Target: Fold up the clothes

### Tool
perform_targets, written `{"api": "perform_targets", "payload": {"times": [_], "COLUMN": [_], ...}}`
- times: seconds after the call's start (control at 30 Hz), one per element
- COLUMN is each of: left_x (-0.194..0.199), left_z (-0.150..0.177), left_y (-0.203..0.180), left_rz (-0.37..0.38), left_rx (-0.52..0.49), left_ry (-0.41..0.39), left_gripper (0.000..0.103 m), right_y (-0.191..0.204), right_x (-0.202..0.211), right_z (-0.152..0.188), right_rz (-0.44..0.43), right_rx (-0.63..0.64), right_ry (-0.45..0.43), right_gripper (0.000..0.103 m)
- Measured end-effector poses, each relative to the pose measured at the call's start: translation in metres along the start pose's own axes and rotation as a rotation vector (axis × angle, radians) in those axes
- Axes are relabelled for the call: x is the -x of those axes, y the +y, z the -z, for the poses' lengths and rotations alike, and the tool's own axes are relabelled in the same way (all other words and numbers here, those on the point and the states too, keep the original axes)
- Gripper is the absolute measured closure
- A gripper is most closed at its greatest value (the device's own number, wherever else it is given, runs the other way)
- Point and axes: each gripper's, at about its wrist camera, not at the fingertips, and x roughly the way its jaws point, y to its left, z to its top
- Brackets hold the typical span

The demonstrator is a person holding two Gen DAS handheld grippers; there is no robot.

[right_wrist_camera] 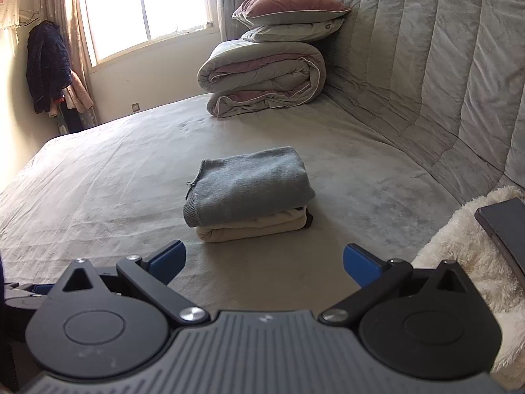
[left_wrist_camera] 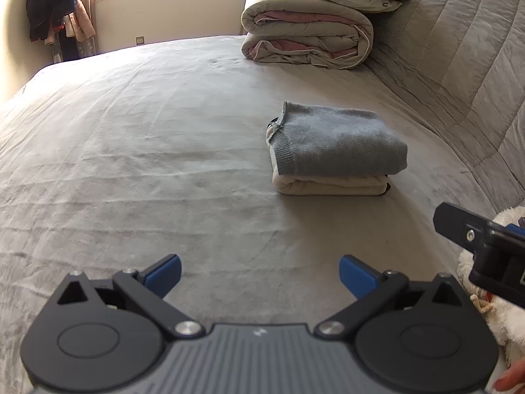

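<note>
A small stack of folded clothes lies on the bed (right_wrist_camera: 98, 177), toward the headboard side and well short of the far edge under the window. On top is a grey knit garment (right_wrist_camera: 249, 187), folded into a compact rectangle with its ribbed hem showing at the near left corner. Under it lies a cream garment (right_wrist_camera: 252, 228), also folded flat, and a sliver of something dark shows at the right end of the stack; whether that is a third piece or a trim on the cream one cannot be told from here.

The left gripper (left_wrist_camera: 259, 274) hangs above the near part of the bed with its blue pads spread wide and nothing between them. The right gripper (right_wrist_camera: 264, 264) is likewise spread wide and empty, pointed at the stack from just in front of it, not touching it. In the left wrist view the right gripper's dark body shows at the right edge, over a fluffy white item (right_wrist_camera: 459, 249) that sits at the near corner by the headboard, with a dark flat object (right_wrist_camera: 505, 229) resting on it.

As a judgement, the folding looks done for these pieces: both are squared and stacked, and no loose garment lies spread on the sheet. The fluffy white item may be another piece waiting its turn, or merely bedding. Beyond, a rolled quilt (right_wrist_camera: 262, 78) and pillows (right_wrist_camera: 288, 10) sit at the far corner against the headboard (right_wrist_camera: 426, 49).
</note>
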Motion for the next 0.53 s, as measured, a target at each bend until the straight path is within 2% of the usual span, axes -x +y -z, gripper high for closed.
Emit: {"api": "perform_targets", "payload": {"times": [0.53], "left_x": [0.0056], "left_z": [0.0057], "left_y": [0.0056], "left_rz": [0.009], "left_rx": [0.010], "left_ry": [0.011], "left_gripper": [0.001], "right_y": [0.0064], "right_x": [0.0054], "right_z": [0.0004], "right_rz": [0.001], "right_rx": [-0.003], "right_ry": [-0.006], "right_gripper": [0.000]}}
